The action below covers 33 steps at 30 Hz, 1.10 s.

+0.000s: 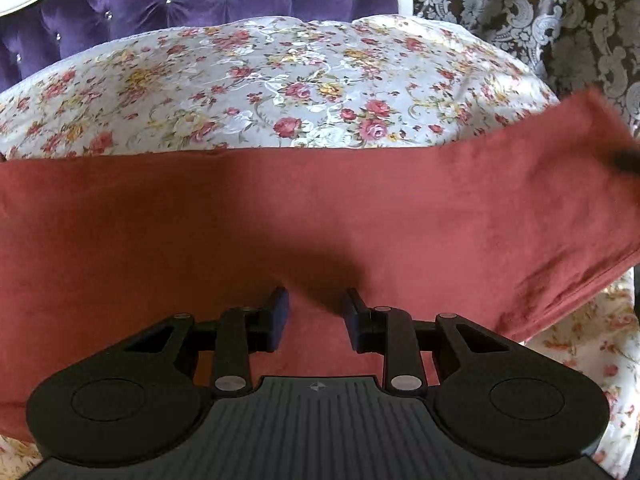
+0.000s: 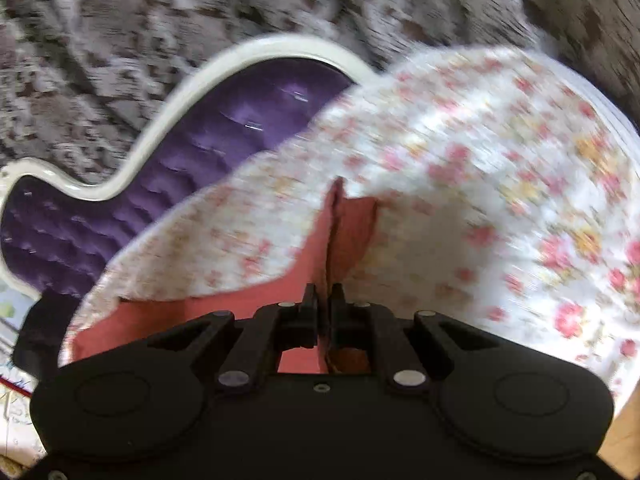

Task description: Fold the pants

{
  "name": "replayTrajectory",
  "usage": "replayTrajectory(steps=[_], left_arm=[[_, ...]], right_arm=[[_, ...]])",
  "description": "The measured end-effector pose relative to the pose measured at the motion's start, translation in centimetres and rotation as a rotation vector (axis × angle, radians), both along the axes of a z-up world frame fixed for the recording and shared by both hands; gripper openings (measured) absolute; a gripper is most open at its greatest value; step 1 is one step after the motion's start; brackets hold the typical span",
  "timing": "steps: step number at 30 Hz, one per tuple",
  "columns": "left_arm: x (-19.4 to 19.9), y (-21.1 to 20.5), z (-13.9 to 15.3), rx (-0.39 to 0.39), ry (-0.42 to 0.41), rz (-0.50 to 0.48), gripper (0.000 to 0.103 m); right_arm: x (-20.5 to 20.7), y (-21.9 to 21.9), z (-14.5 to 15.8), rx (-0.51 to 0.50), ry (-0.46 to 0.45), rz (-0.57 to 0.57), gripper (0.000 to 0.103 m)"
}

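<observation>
Item one: the pants [image 1: 320, 216], a rust-red garment of soft, suede-like matte cloth. We see them spread as a broad flat band just ahead of and beneath the left claw [image 1: 318, 306], running past both sides of the left wrist view. Their right end rises off the bedspread and blurs near a dark smudge at the frame edge that we cannot identify.

Item two: the left claw, black linkage arms with dark blue pads. Its fingers stand apart over the cloth with nothing pinched between them; we cannot tell whether the tips touch the fabric.

Item three: the right claw [image 2: 325, 296], same build, fingers drawn together on a thin upright fold of the pants [image 2: 340, 232], which stands up ahead of the tips as a pointed flap. More red cloth trails to the left of and under this claw.

Item four: the bedspread [image 1: 280, 92], white quilted cotton printed with red and yellow roses, lying beyond the pants.

Item five: the headboard [image 1: 192, 8], purple tufted velvet with crystal buttons inside a curved cream frame, farthest ahead and cut off at the top.

Item six: the curtain [image 1: 540, 12], brown-and-grey damask, beyond the headboard. The right wrist view is heavily motion-blurred, so we cannot read its pattern there.
</observation>
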<state>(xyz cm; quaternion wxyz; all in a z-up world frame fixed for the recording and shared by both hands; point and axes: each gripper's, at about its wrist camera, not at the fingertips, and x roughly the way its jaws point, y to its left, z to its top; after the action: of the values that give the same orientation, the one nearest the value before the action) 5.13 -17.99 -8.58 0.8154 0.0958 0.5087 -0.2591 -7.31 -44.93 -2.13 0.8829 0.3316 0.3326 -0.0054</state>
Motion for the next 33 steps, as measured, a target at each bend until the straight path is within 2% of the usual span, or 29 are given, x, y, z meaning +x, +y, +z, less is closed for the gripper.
replayTrajectory(steps=[2,5,10,15,19,23,26,28,29,30,32,33], left_arm=[[0.5,1.1,0.4,-0.031,0.017,0.015,0.029],[1.3,4.4,1.4,-0.056,0.000,0.085,0.029],[2.9,12.7,2.7,-0.003,-0.056,0.236,0.029],[3.8,22.2,3.8,0.032,-0.085,0.395,0.029],[4.3,27.8,4.3,0.024,-0.067,0.484,0.029],[4.3,30.7,4.7,0.009,-0.056,0.539,0.029],[4.0,31.4,4.8,0.000,-0.057,0.552,0.029],[3.8,31.4,4.9,-0.016,-0.056,0.553,0.029],[3.7,31.3,5.1,-0.026,-0.057,0.545,0.029],[3.7,31.2,5.2,-0.033,-0.060,0.536,0.029],[3.6,30.3,5.8,-0.041,-0.077,0.512,0.029],[3.4,29.9,6.1,-0.048,-0.086,0.497,0.029]], right_arm=[[0.9,2.1,2.1,0.023,-0.038,0.033,0.012],[3.1,5.4,4.2,0.069,-0.086,0.091,0.012],[8.7,12.5,4.9,0.161,-0.130,0.242,0.012],[14.5,20.9,2.2,0.209,-0.094,0.384,0.013],[17.5,26.8,-0.7,0.190,-0.042,0.456,0.013],[18.7,31.3,-3.7,0.162,0.021,0.505,0.013],[18.5,34.2,-4.9,0.108,0.039,0.537,0.014],[18.1,35.8,-5.7,0.050,0.035,0.559,0.021],[17.9,36.3,-6.1,0.035,0.023,0.574,0.030],[17.7,36.5,-6.2,0.040,0.007,0.584,0.045],[16.8,35.6,-5.9,0.091,-0.041,0.578,0.054],[16.3,35.0,-5.4,0.104,-0.070,0.572,0.054]])
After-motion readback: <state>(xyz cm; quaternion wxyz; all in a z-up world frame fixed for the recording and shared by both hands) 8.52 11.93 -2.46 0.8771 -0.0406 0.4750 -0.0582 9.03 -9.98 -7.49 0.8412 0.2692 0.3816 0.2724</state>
